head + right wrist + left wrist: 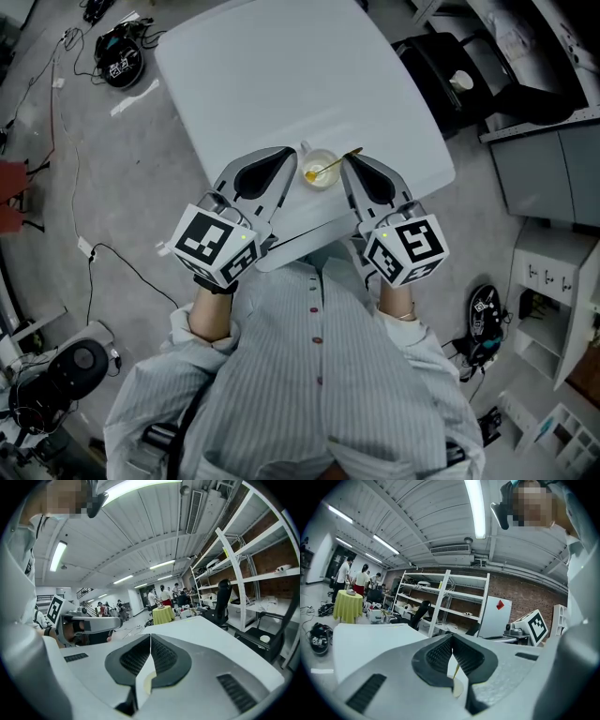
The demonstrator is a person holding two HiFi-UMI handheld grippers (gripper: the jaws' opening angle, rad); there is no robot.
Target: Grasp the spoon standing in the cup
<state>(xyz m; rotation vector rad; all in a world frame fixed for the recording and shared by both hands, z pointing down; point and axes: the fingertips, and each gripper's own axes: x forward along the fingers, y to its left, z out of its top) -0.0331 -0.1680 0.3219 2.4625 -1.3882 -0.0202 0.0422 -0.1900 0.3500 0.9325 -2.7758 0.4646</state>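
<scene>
A small clear cup [319, 170] holding yellow liquid stands near the front edge of the white table [272, 75]. A gold spoon [334, 165] leans in it, handle tilted up to the right. My left gripper [289, 153] sits just left of the cup, and its jaws are shut and empty. My right gripper [346, 161] is just right of it, also shut with nothing held, its tip close to the spoon handle. In the left gripper view, the cup [458, 685] and spoon handle [455, 671] show below the closed left gripper [452, 642]. The right gripper view shows the cup's rim [147, 682] under the closed right gripper [150, 641].
The table's near edge is by the person's chest. A black office chair [469, 84] stands right of the table. Cables and a black device [122, 58] lie on the grey floor at left. Metal shelving [440, 597] and people stand in the background.
</scene>
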